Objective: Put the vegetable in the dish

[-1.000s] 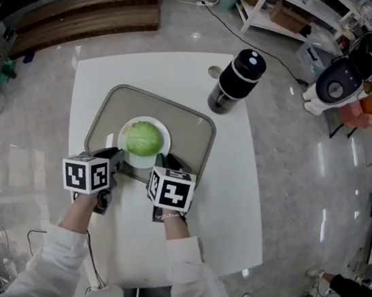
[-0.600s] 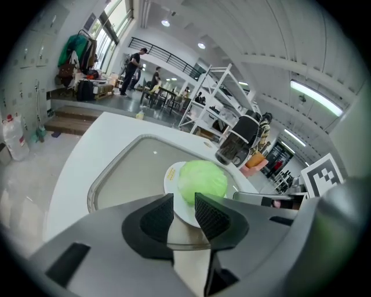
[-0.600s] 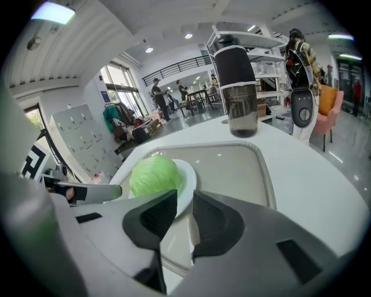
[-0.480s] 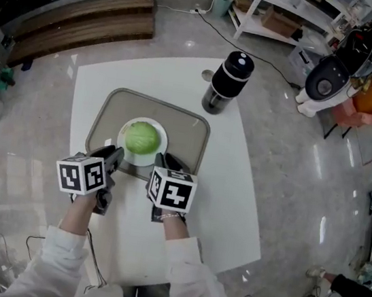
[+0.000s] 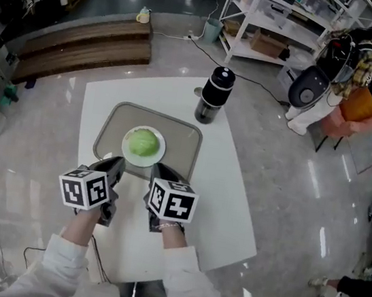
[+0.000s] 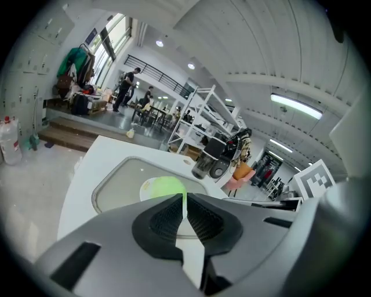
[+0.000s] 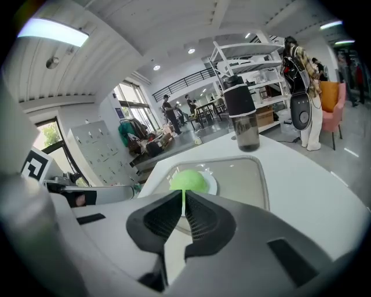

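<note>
A round green cabbage (image 5: 143, 143) rests on a white dish (image 5: 160, 156), which stands in a grey tray (image 5: 184, 144) on the white table (image 5: 224, 198). The cabbage (image 6: 168, 187) also shows past the jaws in the left gripper view, and the cabbage (image 7: 188, 178) sits likewise in the right gripper view. My left gripper (image 5: 116, 165) hangs over the table just short of the tray's near edge. My right gripper (image 5: 159, 172) hangs beside it. Both pairs of jaws have just been closing and stand shut with nothing between them, as seen at the left gripper (image 6: 185, 200) and the right gripper (image 7: 184, 200).
A tall black bottle (image 5: 214, 95) stands at the table's far side, behind the tray's right corner. Around the table are a wooden bench (image 5: 84, 41), white shelving (image 5: 279, 20) and a person (image 5: 346, 57) at the back right.
Both grippers have drawn back from the dish toward me and risen. The cabbage stays on the dish. The whole scene looks smaller and farther away.
</note>
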Demonstrator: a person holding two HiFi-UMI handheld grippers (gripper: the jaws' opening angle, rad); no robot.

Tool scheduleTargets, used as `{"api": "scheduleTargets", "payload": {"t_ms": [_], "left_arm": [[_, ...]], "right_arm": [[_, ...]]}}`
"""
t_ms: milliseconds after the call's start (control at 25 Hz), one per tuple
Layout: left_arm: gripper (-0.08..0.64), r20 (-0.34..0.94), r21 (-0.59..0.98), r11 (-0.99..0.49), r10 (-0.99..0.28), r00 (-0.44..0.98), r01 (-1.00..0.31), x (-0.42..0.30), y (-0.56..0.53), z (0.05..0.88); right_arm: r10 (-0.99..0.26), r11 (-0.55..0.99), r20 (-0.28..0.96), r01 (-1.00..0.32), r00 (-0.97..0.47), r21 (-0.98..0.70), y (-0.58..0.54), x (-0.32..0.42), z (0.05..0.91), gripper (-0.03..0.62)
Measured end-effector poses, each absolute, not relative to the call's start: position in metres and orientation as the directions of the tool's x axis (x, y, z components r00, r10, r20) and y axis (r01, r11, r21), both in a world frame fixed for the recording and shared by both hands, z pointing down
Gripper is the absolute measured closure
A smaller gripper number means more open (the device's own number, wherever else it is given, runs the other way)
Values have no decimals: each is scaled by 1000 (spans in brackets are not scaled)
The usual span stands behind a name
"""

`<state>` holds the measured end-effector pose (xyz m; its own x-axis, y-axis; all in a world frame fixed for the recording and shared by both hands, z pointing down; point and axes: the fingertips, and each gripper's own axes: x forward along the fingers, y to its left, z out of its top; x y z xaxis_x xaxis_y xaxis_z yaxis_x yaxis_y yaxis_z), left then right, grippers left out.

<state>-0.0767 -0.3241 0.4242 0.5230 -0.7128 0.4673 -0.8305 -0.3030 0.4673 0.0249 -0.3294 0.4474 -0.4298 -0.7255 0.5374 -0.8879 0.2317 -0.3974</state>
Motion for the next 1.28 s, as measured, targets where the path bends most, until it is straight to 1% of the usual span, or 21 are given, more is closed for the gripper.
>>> {"api": "scheduleTargets", "payload": {"t_ms": [200,320,400,600,840,960,1280], "left_arm": [[545,421,478,-368,-701,576,-797,-64,-284,398],[551,389,477,-427,-681,620,-768,-53,-257,385],[551,362,470,-468,-671,647,-748,-46,-237,376],[552,326,442,-514,-671,665,-735,-41,-207,356],[552,307,427,-542,-666,680,-724,-44,-177,336],[552,298,429,-552,-660,689,-715,-42,-166,331],[552,315,452,-549,-639,701,-703,-35,-132,340]], "right_arm": [[-736,268,497,-872,-460,-411,-291,14,417,578],[-741,333,420,-830,-524,-448,-264,9,398,578],[-739,368,390,-815,-549,-449,-245,10,390,580],[-748,427,354,-816,-561,-390,-211,17,362,580],[-793,417,307,-837,-526,-355,-185,18,329,580],[-792,426,306,-838,-528,-342,-173,19,325,580],[-766,446,358,-842,-534,-303,-141,6,340,580]]}}
